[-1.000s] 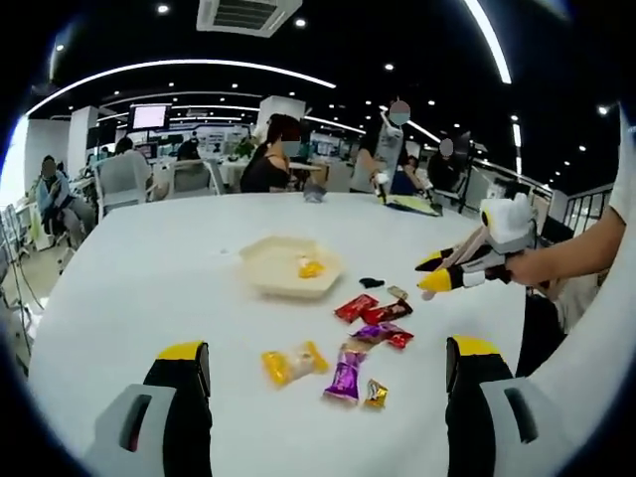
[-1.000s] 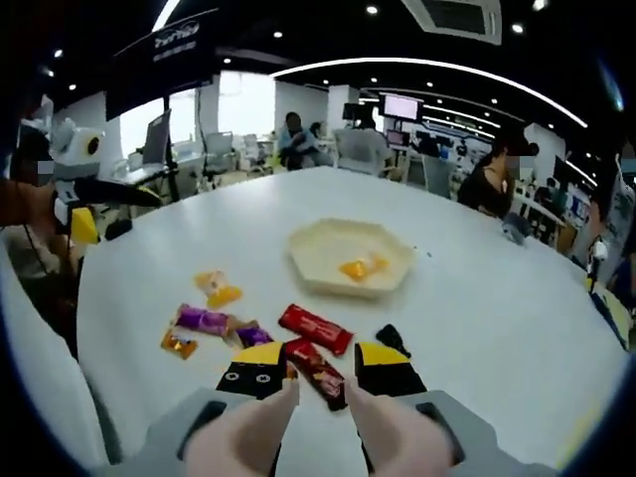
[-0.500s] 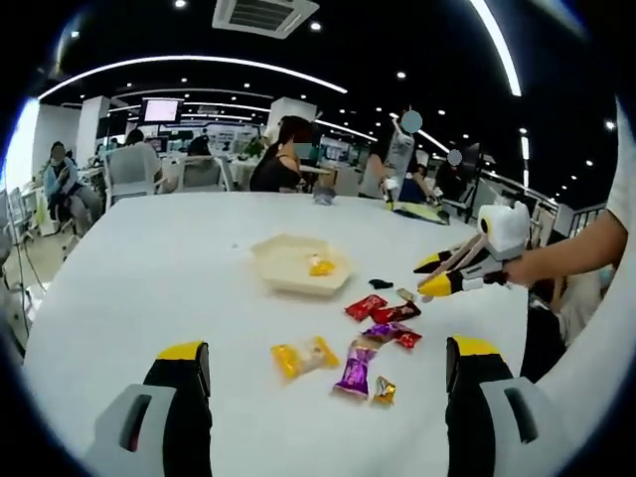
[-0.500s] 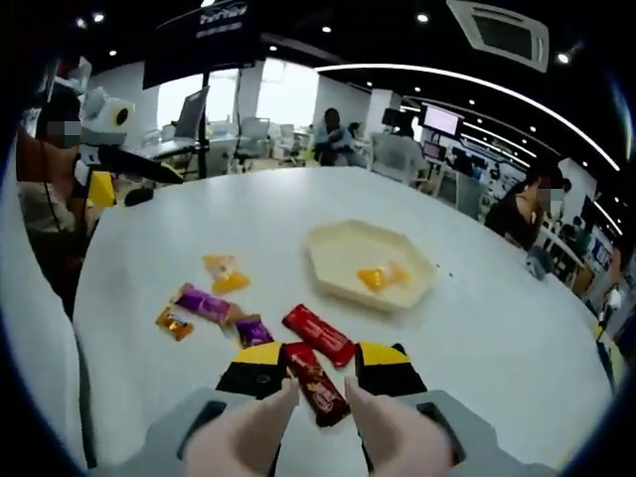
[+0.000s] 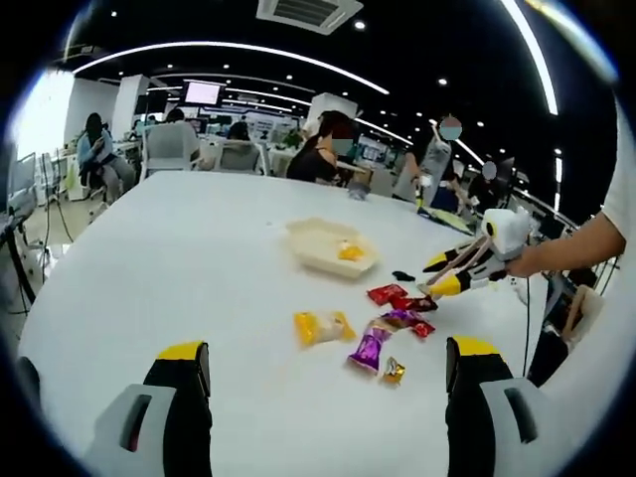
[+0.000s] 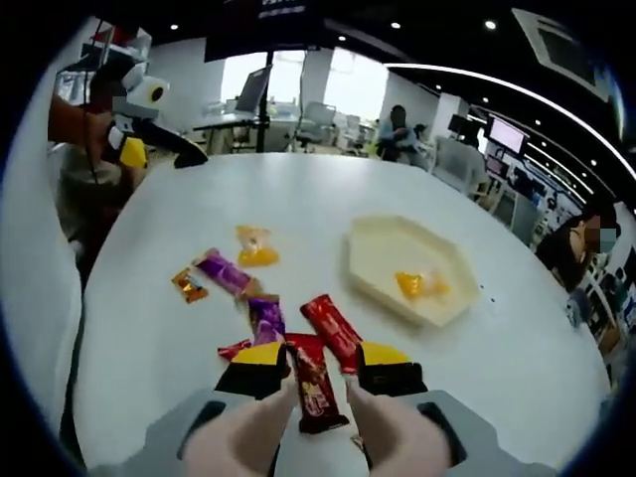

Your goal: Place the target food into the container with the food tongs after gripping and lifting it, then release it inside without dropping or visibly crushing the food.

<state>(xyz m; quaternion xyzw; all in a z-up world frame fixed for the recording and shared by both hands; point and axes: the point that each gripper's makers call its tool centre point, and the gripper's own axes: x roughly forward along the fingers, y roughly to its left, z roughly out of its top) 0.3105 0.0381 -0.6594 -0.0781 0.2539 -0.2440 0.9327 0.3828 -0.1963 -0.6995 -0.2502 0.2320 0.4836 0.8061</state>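
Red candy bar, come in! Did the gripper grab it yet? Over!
Right gripper open, jaws either side of red candy bar, not closed on it. Left gripper open, held back. Container holds one yellow candy. Path looks clear.

Left gripper view faces the tray (image 5: 320, 250) from afar, right gripper view (image 6: 383, 270) nearer; both share it.

Dark red candy bar (image 6: 315, 386) lies flat on the white tabletop (image 6: 179, 348), lengthwise between the right gripper's jaws. Cream hexagonal container (image 6: 409, 266) sits beyond it, holding one yellow wrapped candy (image 6: 414, 285). More wrapped candies (image 5: 383, 328) lie scattered nearby.
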